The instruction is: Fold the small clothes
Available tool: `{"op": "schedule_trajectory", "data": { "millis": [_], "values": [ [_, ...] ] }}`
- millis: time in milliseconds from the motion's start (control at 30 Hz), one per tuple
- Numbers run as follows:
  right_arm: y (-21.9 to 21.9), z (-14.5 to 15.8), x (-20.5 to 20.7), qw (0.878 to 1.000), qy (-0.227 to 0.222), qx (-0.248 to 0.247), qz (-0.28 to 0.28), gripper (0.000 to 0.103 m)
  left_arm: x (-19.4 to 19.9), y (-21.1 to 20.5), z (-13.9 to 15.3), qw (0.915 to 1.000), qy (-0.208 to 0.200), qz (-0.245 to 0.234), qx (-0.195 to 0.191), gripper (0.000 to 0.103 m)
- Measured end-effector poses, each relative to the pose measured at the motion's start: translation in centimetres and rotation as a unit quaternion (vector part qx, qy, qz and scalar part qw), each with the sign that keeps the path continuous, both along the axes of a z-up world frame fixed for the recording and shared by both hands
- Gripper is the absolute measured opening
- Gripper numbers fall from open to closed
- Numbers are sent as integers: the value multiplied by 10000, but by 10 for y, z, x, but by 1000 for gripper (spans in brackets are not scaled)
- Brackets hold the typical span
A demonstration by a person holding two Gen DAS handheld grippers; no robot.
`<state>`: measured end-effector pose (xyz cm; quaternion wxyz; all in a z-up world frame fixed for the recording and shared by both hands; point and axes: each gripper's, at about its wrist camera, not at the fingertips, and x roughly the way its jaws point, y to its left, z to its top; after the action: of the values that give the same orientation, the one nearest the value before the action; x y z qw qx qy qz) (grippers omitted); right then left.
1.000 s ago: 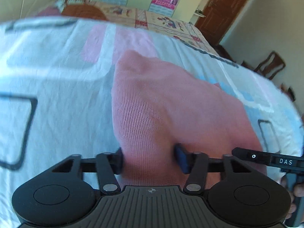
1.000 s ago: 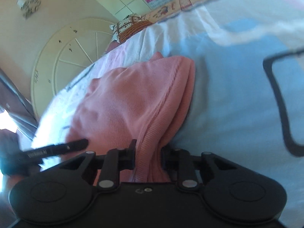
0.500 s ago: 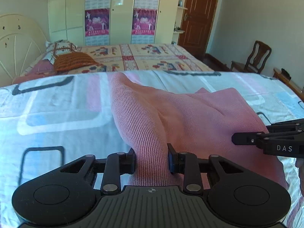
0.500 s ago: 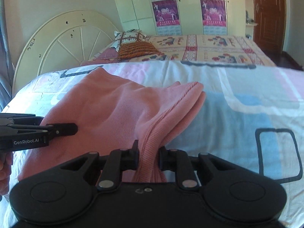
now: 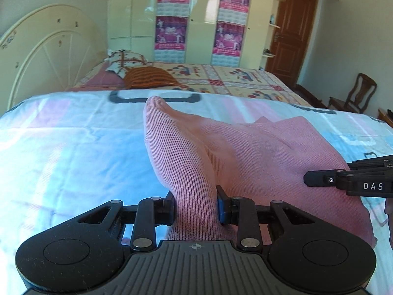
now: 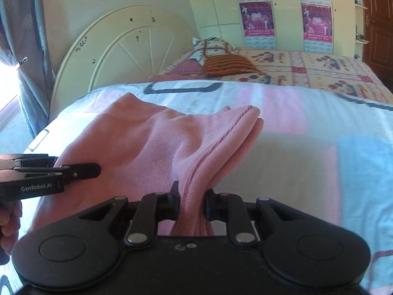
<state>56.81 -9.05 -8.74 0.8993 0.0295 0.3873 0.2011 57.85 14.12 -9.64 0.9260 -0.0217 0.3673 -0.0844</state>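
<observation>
A pink knit garment (image 5: pixel 258 152) lies on the pastel bedsheet (image 5: pixel 68 152), its near edge lifted. My left gripper (image 5: pixel 195 204) is shut on the garment's near left corner. My right gripper (image 6: pixel 192 200) is shut on the near right corner of the same garment (image 6: pixel 147 147), where ribbed layers bunch between the fingers. The far end rests on the sheet (image 6: pixel 319 135) in a folded peak. The right gripper shows in the left wrist view (image 5: pixel 348 179), and the left gripper in the right wrist view (image 6: pixel 49 174).
A cream arched headboard (image 6: pixel 127 49) stands at the left. A second bed with a patterned cover (image 5: pixel 233 81) and striped pillow (image 5: pixel 149 77) lies behind. A wardrobe with posters (image 5: pixel 201 22), a brown door (image 5: pixel 294 32) and a wooden chair (image 5: pixel 356 93) line the far side.
Both grippers have lifted and tilted up from facing the sheet to looking across the room, raising the garment's near edge. Both stay shut on it.
</observation>
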Motion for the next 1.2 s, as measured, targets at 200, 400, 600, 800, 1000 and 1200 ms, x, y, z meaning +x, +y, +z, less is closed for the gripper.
{"op": "schedule_trajectory", "data": {
  "millis": [200,400,600,800,1000,1200],
  "values": [
    [45,-21,4,9995,294,103,101,17,9,52,-33,9994,290,160,-114,32],
    [43,-65,10,9965,817,119,-160,18,6,77,-73,9984,350,424,-111,86],
    [43,-50,1,9977,657,96,-166,23,-6,76,-37,9994,-312,93,72,37],
    [67,-7,-9,9977,-271,-616,112,21,20,60,-51,9982,155,-575,3,36],
    [78,-57,12,9833,201,-1809,-2,0,15,60,-66,9982,249,-499,-221,35],
    [46,-38,-7,9921,-48,-1211,-340,2,-14,64,-43,9984,-114,-468,-296,34]
  ]
}}
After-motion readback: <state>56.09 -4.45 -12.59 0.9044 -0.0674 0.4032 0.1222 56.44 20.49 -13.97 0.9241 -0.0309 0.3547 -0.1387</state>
